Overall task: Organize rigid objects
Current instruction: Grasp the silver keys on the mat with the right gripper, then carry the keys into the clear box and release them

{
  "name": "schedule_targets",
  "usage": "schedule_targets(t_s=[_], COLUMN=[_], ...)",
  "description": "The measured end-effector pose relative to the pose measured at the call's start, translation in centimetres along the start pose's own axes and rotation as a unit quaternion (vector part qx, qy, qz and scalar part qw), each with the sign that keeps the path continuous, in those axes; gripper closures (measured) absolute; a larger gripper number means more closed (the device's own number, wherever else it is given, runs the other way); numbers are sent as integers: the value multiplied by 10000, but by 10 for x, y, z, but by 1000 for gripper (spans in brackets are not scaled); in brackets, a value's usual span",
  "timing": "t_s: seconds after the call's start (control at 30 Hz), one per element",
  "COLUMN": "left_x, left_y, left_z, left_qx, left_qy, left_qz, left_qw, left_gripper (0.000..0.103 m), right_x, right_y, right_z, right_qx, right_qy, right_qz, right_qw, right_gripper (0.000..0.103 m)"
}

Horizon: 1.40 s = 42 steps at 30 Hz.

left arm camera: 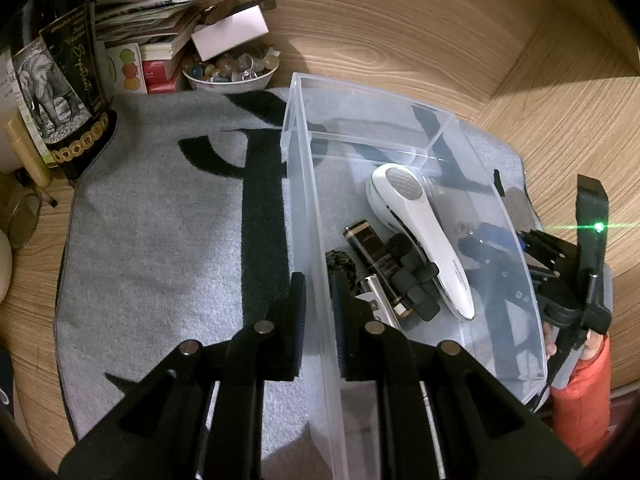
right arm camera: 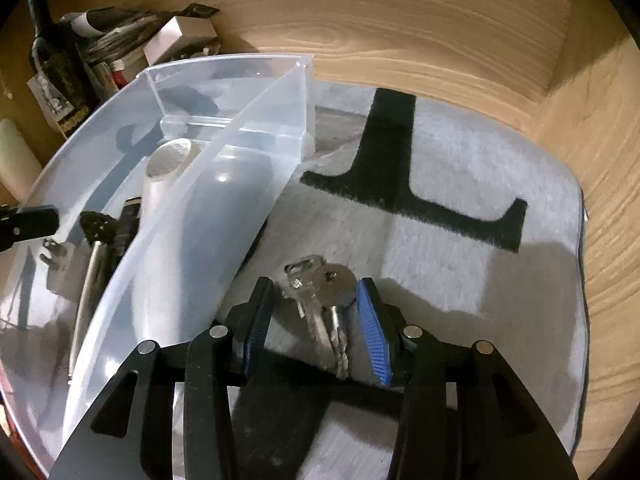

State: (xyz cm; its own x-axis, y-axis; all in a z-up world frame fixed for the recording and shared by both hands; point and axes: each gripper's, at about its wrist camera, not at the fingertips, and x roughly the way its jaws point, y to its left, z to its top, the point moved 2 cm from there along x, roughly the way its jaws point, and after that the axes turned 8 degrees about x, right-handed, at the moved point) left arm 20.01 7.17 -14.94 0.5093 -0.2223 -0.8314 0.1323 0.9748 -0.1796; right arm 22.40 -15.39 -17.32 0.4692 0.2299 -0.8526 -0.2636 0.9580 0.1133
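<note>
Left claw [left arm camera: 319, 306] astride bin wall [left arm camera: 310, 208]

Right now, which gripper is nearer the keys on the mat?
Right. The right gripper straddles the keys, jaws open around them. The left gripper grips the clear bin wall.

bin: clear glossy plastic storage bin [right arm camera: 224, 184], smooth walls
keys: shiny silver metal keys [right arm camera: 320, 296]
mat: grey fuzzy cloth mat [left arm camera: 160, 220], matt
worktop: grained wooden worktop [right arm camera: 400, 20], satin
shaver: white glossy plastic handheld shaver [left arm camera: 420, 236]
</note>
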Motion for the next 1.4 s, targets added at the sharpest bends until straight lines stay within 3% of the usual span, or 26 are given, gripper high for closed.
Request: schedule_targets(t_s=[0.27, 0.4, 0.63, 0.97, 1.4], left_x=[0, 0, 0, 0, 0], left_y=[0, 1, 1, 2, 2], left_z=[0, 0, 0, 0, -1], left_qx=[-6, -4, -2, 1, 10], left_qy=[-2, 1, 0, 2, 1], left_qz=[-11, -14, -9, -6, 1], left_qw=[10000, 10000, 10000, 10000, 10000], left_gripper=[91, 91, 91, 91, 91], right_x=[5, 4, 0, -41, -96], right_y=[-1, 0, -4, -3, 39], right_z=[5, 5, 7, 18, 32], right_qx=[-66, -115, -13, 62, -357], right_qy=[-119, -183, -284, -796, -1486], right_qz=[-36, -78, -139, -134, 186], right_qw=[9999, 9997, 9995, 9967, 9881], right_gripper=[66, 91, 94, 95, 94])
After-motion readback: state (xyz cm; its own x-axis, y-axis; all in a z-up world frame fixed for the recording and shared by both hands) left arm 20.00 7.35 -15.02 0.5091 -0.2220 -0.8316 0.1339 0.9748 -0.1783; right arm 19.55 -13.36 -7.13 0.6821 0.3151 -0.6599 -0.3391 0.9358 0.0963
